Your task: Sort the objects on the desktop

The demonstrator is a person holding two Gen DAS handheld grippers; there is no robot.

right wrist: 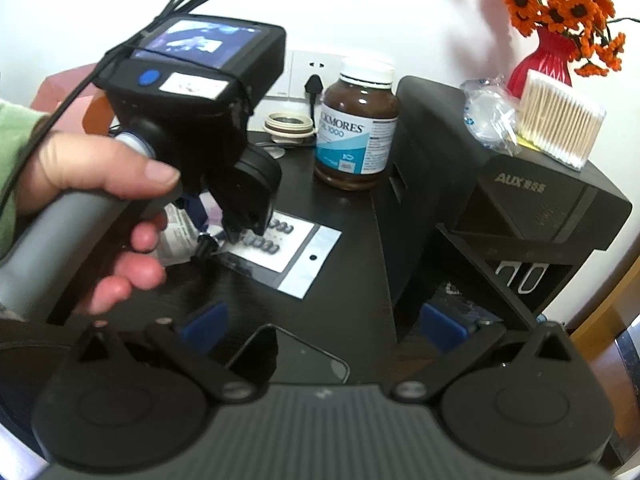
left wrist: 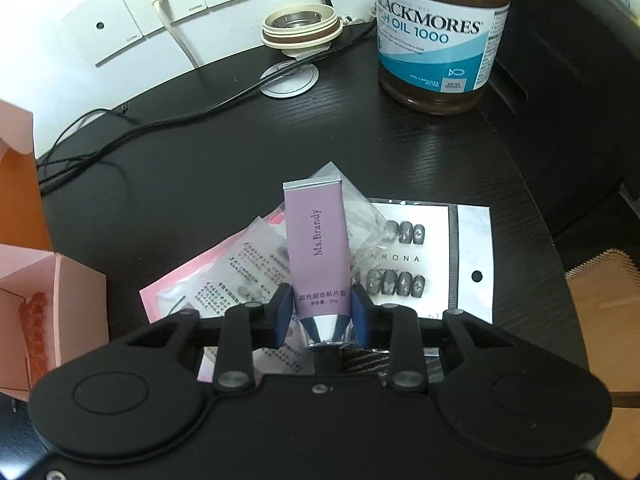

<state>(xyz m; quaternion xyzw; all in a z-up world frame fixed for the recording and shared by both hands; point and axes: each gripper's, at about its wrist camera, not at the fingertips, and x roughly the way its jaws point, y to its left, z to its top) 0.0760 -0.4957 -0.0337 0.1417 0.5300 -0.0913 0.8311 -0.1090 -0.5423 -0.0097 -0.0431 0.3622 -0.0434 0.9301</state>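
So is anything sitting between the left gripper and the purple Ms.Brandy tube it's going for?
Nothing visible does. The left gripper already has its blue pads on either side of the purple tube near its cap end and appears to press on it. The tube lies atop the clear sachets and the nail sheet.

You see a matt lilac plastic tube with a shiny silver shoulder, low in the left view. Under it lie glossy clear sleeves and a smooth white card. The desk is dark wood-grain, faintly ridged. Upper right stands a glossy brown bottle with a paper label. At left, a matt pink paper box.
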